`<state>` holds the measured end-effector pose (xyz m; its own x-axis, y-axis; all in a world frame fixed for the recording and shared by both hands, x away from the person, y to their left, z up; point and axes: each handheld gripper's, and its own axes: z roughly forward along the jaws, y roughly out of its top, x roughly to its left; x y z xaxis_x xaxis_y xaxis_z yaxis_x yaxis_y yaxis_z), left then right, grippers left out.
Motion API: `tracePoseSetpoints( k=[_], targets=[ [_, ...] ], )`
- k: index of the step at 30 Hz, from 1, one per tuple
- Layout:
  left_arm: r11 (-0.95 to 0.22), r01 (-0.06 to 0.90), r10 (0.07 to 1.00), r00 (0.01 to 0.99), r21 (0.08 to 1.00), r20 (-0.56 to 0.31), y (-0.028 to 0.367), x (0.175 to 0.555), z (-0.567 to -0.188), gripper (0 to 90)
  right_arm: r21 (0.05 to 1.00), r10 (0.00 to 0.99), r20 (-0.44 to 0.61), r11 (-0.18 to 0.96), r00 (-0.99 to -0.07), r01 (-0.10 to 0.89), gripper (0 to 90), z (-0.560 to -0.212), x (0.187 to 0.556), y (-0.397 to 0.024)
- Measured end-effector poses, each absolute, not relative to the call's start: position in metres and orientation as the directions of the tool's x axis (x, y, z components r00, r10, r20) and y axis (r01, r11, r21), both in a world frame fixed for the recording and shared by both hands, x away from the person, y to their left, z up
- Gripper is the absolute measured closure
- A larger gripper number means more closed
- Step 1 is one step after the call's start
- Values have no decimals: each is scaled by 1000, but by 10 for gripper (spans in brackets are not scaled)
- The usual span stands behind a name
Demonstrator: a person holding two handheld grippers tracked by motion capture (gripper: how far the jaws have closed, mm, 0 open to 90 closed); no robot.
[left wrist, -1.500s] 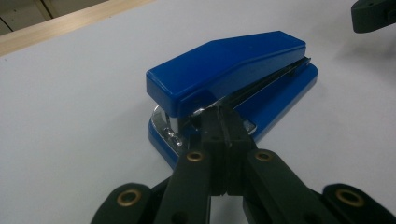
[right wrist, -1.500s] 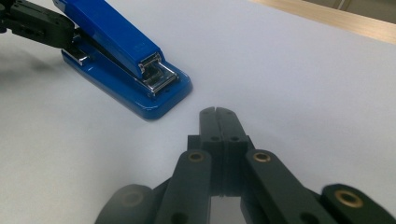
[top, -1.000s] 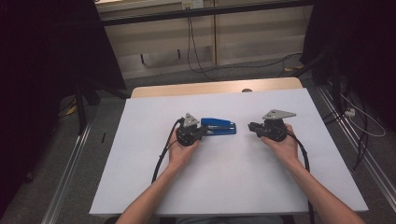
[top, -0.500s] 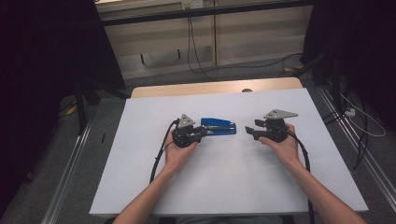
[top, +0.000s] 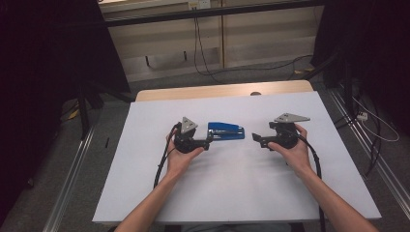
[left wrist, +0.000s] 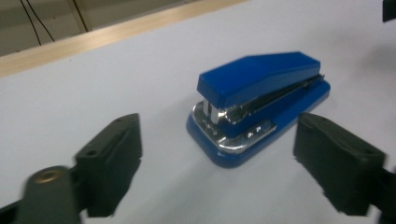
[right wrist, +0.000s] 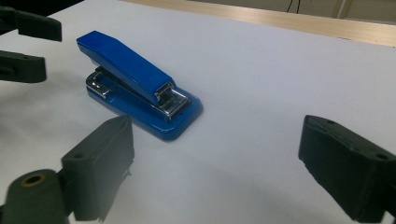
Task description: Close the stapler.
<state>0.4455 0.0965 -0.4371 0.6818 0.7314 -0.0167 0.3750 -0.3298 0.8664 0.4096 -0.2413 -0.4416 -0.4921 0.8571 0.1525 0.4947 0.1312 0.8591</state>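
Evidently we flank the blue metal-and-plastic stapler [top: 226, 131] at frame centre, left claw [top: 209, 141] and right claw [top: 256, 139] both wide open, empty, ready to grasp.

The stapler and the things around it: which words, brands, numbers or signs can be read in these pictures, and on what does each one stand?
No text can be read with certainty.
Blue stapler: small raised marks on its metal front plate, too blurred to read.
Blue stapler, top cover in the high view: a faint pale marking, too small to read.
Left tool, right tool and white table: no writing.
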Motion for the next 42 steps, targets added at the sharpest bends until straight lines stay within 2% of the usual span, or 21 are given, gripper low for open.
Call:
tracePoseSetpoints(
  k=[2,3,9,15,22,36,42],
  targets=[
    [-322,380,732,681,867,-26,99,445,-435,43,860,861,149,130,-486,494,50,-441,409,-241],
    [-322,379,728,685,867,-30,99,444,-434,37,860,864,141,135,-484,491,35,-440,408,-241],
    [-301,379,721,691,875,-52,107,437,-430,37,884,867,113,135,-484,448,40,-435,401,-241],
    [-323,353,715,699,878,-18,113,427,-428,39,887,869,94,148,-485,438,44,-434,395,-239],
    [-271,362,735,676,892,-51,133,412,-422,37,900,880,89,130,-467,416,45,-431,385,-240],
    [-248,359,777,628,900,-37,167,390,-419,36,922,896,57,122,-439,368,42,-428,366,-246],
    [-245,355,786,618,902,-30,177,380,-419,36,937,919,34,107,-393,331,42,-422,352,-255]
  ],
)
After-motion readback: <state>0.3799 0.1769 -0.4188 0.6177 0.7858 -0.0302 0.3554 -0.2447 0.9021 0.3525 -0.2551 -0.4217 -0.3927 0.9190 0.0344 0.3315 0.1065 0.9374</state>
